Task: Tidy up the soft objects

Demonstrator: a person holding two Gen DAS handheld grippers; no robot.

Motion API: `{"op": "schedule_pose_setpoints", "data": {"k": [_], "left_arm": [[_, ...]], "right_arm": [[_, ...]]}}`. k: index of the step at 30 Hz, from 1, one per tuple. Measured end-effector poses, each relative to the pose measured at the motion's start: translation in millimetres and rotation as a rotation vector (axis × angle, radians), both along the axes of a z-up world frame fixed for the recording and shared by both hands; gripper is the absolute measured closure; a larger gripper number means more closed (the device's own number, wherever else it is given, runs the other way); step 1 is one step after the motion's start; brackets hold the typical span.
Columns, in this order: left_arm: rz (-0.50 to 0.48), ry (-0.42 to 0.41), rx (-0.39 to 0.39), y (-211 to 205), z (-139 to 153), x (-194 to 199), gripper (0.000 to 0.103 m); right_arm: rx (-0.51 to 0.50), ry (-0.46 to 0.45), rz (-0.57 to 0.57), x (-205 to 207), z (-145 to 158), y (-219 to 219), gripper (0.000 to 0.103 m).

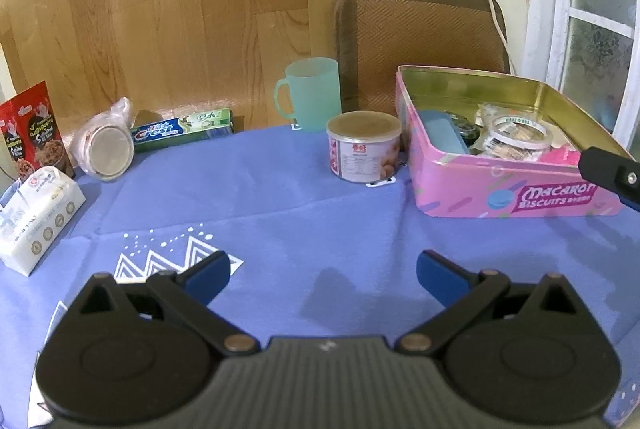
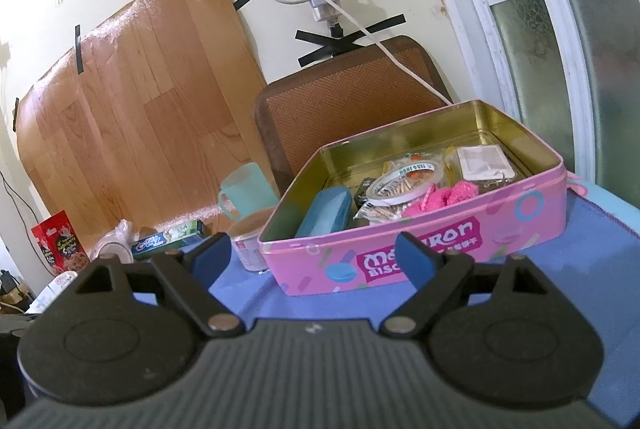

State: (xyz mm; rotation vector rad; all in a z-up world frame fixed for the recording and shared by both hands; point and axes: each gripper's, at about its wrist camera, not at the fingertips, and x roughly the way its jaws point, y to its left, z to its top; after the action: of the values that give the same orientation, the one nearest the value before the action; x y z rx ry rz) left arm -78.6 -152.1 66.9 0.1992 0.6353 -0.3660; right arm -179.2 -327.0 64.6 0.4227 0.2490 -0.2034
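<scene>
You are holding both grippers with jaws released and grasping nothing: the left gripper (image 1: 323, 271) is hovering over the bare blue cloth of the counter (image 1: 304, 197), and the right gripper (image 2: 316, 253) is facing the open pink rectangular metal biscuit tin (image 2: 472, 229), probably because it collects the small things. The fluffy pink knitted piece (image 2: 440, 197) is lying inside the tin near its front wall, beside a clear round tape roll (image 2: 404, 179). The soft white plastic tissue pack (image 1: 38, 221) is waiting at the counter's left edge, well apart from the tin.
</scene>
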Motion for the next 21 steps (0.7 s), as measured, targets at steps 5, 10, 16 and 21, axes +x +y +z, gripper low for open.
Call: {"op": "schedule_pose_setpoints", "data": {"k": [5,10,16,21], "left_arm": [[-0.004,-0.005,-0.002,1.2,0.3,-1.2,0.000],[-0.008,0.009,-0.005,3.0,-0.3,-0.5,0.000],[-0.013,0.029,0.003,1.1,-3.2,-1.3,0.000],[-0.017,0.042,0.006,0.0,-4.9,-0.8,0.000]], "right_arm": [[0.001,0.004,0.000,0.2,-0.5,0.4,0.012],[-0.002,0.003,0.004,-0.2,-0.5,2.4,0.012],[-0.003,0.003,0.003,-0.5,-1.0,2.7,0.012],[-0.002,0.005,0.002,-1.1,-1.6,3.6,0.012]]}}
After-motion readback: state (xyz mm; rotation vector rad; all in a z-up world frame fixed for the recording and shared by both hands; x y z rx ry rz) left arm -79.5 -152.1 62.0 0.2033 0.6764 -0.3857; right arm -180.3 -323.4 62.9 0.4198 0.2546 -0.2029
